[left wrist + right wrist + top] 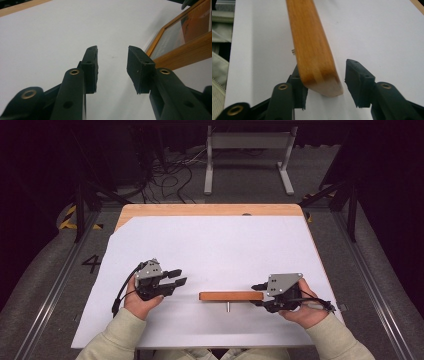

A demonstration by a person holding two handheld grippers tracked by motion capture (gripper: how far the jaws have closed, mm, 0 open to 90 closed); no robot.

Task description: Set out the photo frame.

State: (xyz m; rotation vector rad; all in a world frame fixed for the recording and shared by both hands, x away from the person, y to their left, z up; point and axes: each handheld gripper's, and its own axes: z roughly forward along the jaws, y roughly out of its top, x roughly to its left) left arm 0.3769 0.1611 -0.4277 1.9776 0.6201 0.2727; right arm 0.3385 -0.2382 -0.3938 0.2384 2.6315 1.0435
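A wooden picture frame stands on its edge on the white sheet, so from above it reads as a narrow brown bar with a small metal peg on its near side. My right gripper straddles its right end. In the right gripper view the wooden end sits between the jaws of the right gripper; one pad is clear of the wood by a gap and the other is partly hidden behind it. My left gripper stands open a short way off the frame's left end, with nothing between its jaws. In the left gripper view the left gripper has the glazed frame off to one side.
The white sheet covers most of the wooden table. Beyond the far edge, a grey metal stand and loose cables lie on the floor. Light sleeves enter at the bottom.
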